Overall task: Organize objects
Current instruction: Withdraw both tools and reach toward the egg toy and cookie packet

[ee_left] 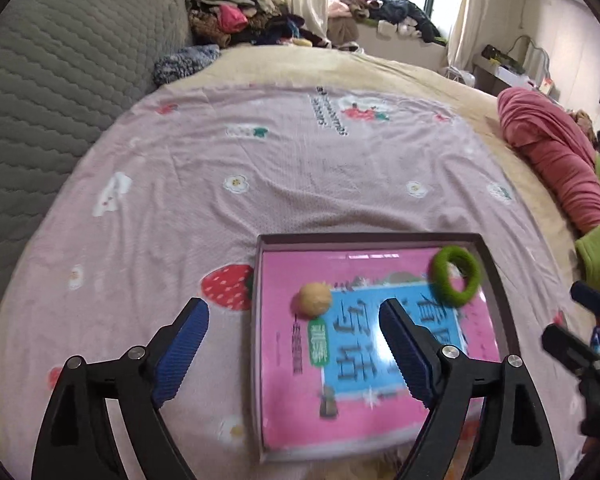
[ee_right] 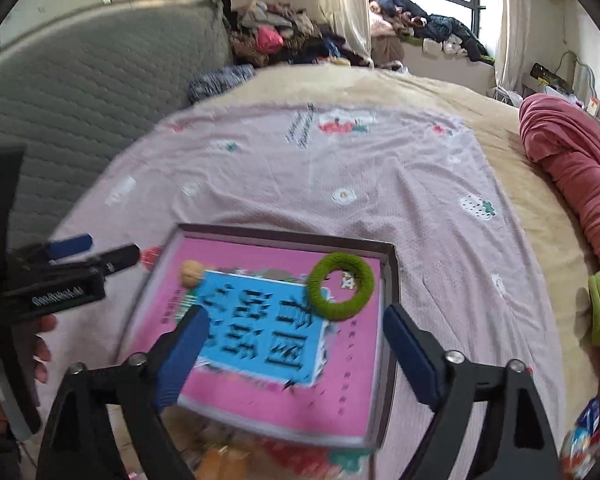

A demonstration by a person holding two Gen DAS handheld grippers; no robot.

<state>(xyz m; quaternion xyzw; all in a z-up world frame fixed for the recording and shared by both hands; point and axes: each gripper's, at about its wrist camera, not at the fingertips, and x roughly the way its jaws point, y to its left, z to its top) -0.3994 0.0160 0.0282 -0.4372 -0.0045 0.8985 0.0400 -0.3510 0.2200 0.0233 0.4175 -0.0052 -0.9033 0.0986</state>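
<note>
A shallow dark box (ee_left: 496,276) (ee_right: 392,280) lies on the pink bedsheet and holds a pink book with a blue panel (ee_left: 364,360) (ee_right: 268,344). A tan walnut-like ball (ee_left: 314,299) (ee_right: 191,274) rests on the book at its left. A green fuzzy ring (ee_left: 457,275) (ee_right: 341,286) rests on it at its far right. My left gripper (ee_left: 294,320) is open and empty over the box's left edge, near the ball. My right gripper (ee_right: 296,328) is open and empty above the book, just short of the ring.
The pink strawberry-print sheet (ee_left: 260,168) covers a beige bed. A grey quilted headboard (ee_left: 60,80) stands at left. A rolled red blanket (ee_left: 552,152) and green cloth (ee_left: 596,256) lie at right. Piles of clothes (ee_left: 236,12) sit at the back. The left gripper shows in the right wrist view (ee_right: 60,272).
</note>
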